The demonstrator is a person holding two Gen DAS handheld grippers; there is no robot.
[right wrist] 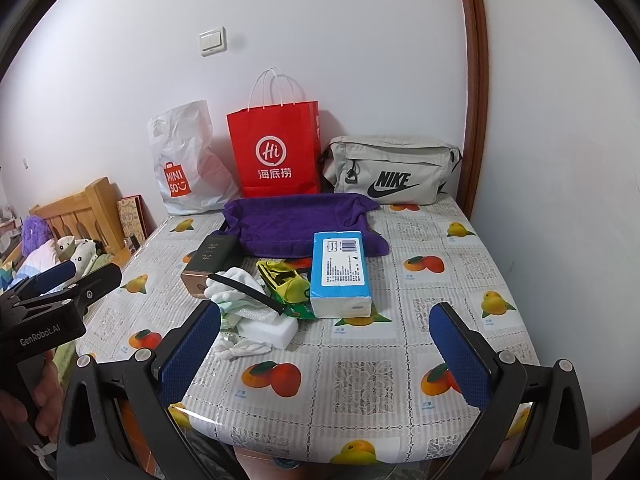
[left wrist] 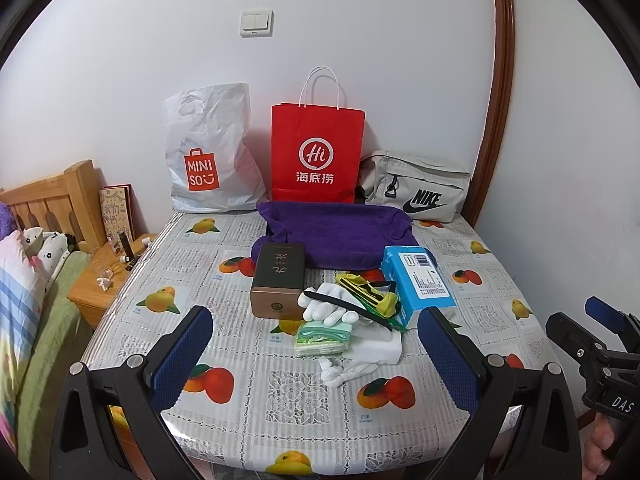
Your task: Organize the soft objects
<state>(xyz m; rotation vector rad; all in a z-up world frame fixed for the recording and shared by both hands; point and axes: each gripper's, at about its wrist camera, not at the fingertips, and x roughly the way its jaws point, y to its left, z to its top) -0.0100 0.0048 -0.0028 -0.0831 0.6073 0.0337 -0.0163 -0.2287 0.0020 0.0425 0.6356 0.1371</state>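
A table (left wrist: pixel 248 412) covered with a fruit-printed plastic cloth is set against a white wall (left wrist: pixel 360 32) bearing a light switch (left wrist: pixel 257 23). At the far edge a white MINISO bag (left wrist: pixel 208 156), a red paper bag (left wrist: pixel 317 152) and a grey Nike pouch (left wrist: pixel 420 192) are lined up. A purple towel (left wrist: pixel 336 236) is spread just in front of them. Nearer, white gloves (left wrist: pixel 328 304), yellow socks (left wrist: pixel 376 296), a green cloth (left wrist: pixel 324 334), a blue tissue pack (left wrist: pixel 418 284) and a brown tin (left wrist: pixel 278 284) are clustered mid-table. A wooden bed (left wrist: pixel 52 196) is seen at left. The left gripper (left wrist: pixel 314 352) and right gripper (right wrist: pixel 325 348) are held over the near edge, jaws wide apart, nothing gripped.
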